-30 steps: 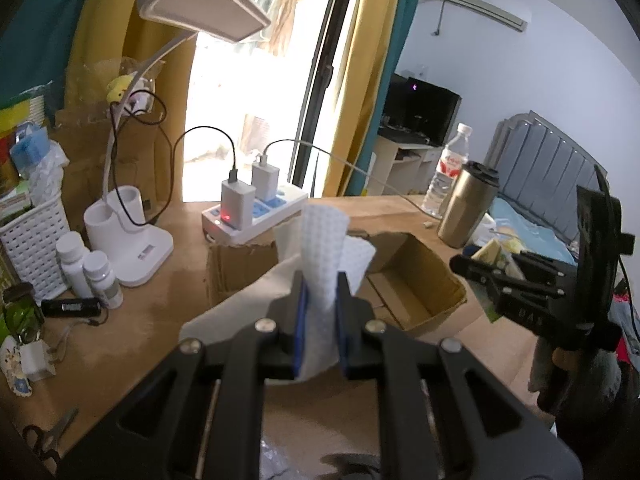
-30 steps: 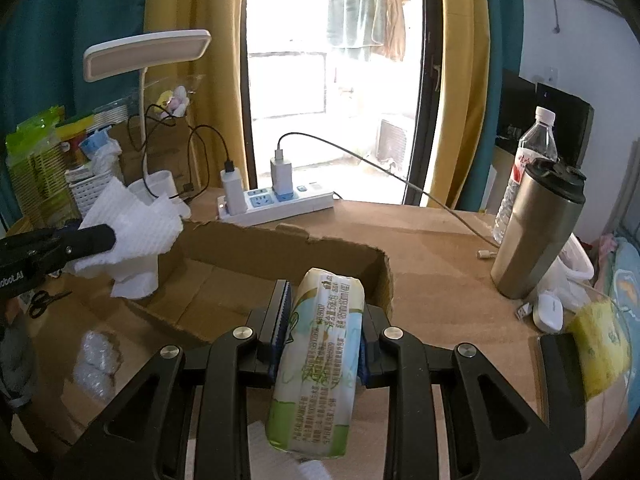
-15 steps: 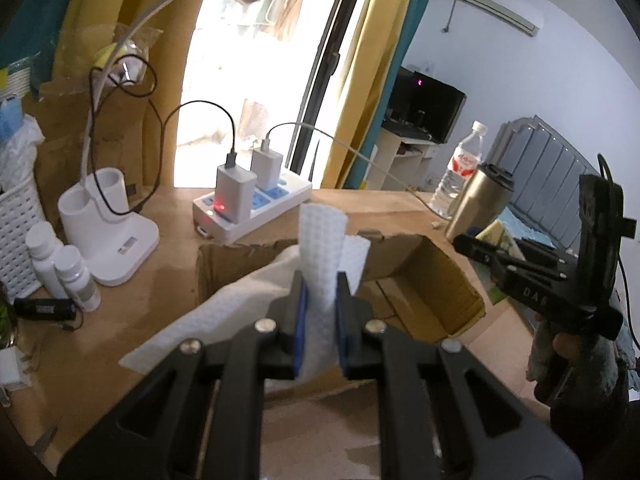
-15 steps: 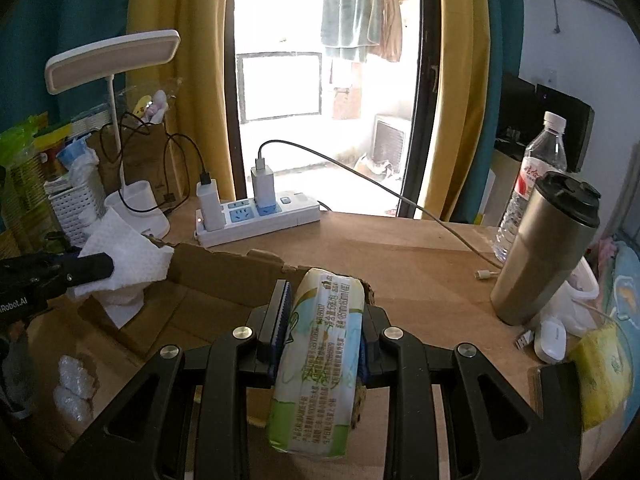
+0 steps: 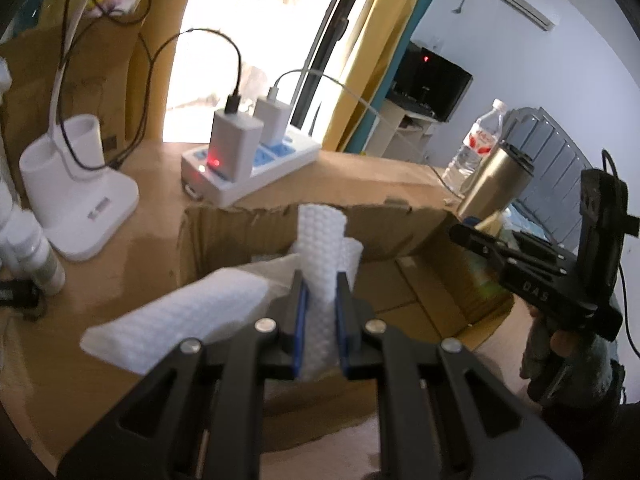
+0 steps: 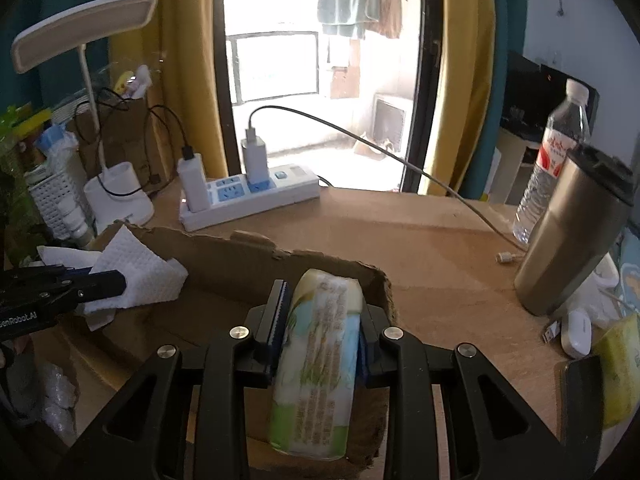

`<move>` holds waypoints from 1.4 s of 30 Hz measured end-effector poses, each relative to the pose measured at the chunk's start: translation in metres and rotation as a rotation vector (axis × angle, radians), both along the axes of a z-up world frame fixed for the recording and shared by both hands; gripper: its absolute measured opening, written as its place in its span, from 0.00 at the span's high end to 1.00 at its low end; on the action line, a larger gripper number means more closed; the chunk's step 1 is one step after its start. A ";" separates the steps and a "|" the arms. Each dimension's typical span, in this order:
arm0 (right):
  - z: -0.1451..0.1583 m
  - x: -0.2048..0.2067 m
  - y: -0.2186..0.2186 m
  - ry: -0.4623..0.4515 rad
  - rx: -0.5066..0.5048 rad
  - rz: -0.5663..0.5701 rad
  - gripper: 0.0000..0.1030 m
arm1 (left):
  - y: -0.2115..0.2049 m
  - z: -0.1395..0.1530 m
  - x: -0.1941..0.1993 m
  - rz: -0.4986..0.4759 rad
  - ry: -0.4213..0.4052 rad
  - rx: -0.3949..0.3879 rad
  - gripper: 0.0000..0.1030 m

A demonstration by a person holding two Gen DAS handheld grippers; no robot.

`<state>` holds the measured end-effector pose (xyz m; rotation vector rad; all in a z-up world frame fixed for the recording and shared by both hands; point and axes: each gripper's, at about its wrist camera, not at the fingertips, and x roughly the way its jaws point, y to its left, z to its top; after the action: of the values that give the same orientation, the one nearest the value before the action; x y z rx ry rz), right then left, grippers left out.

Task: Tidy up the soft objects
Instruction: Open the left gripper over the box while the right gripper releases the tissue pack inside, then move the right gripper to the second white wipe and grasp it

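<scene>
My left gripper [image 5: 320, 284] is shut on a white embossed paper towel [image 5: 320, 240], whose loose end [image 5: 176, 320] drapes left over the near wall of an open cardboard box [image 5: 400, 224]. In the right wrist view that towel [image 6: 140, 268] hangs over the box's left side. My right gripper [image 6: 322, 300] is shut on a green and blue tissue pack [image 6: 320, 360], held over the box's right corner [image 6: 380, 280]. The right gripper [image 5: 472, 238] shows at the right of the left wrist view, with a hand on its handle.
Behind the box lie a white power strip [image 6: 248, 196] with chargers and cables, and a white lamp base [image 5: 76, 200]. A steel tumbler [image 6: 576, 232] and a water bottle [image 6: 556, 152] stand right. A white basket [image 6: 56, 200] stands left; a yellow pack [image 6: 616, 364] lies at the right edge.
Both grippers have moved forward and lower toward the box with their loads still held. The towel now hangs over the box's inside, and the tissue pack is over its right corner.
</scene>
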<state>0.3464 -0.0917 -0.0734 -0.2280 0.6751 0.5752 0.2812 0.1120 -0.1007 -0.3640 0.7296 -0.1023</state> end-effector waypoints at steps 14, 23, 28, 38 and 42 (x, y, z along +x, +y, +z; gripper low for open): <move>0.002 0.000 -0.006 0.018 0.031 -0.008 0.52 | -0.007 0.009 0.004 -0.008 0.013 0.055 0.75; 0.019 -0.022 -0.015 -0.010 0.058 -0.009 0.50 | -0.017 0.038 -0.023 -0.003 -0.056 0.083 0.40; 0.026 -0.039 -0.020 -0.024 0.059 -0.007 0.44 | -0.019 0.049 -0.041 0.003 -0.085 0.088 0.40; 0.030 -0.074 -0.036 -0.020 0.059 -0.023 0.41 | -0.027 0.059 -0.074 0.002 -0.110 0.087 0.40; 0.029 -0.087 -0.040 -0.013 0.058 -0.023 0.40 | -0.035 0.058 -0.083 -0.011 -0.109 0.086 0.40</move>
<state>0.2596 -0.1321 -0.0448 -0.1697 0.6471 0.5702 0.1979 0.0772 -0.0429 -0.2699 0.6263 -0.0999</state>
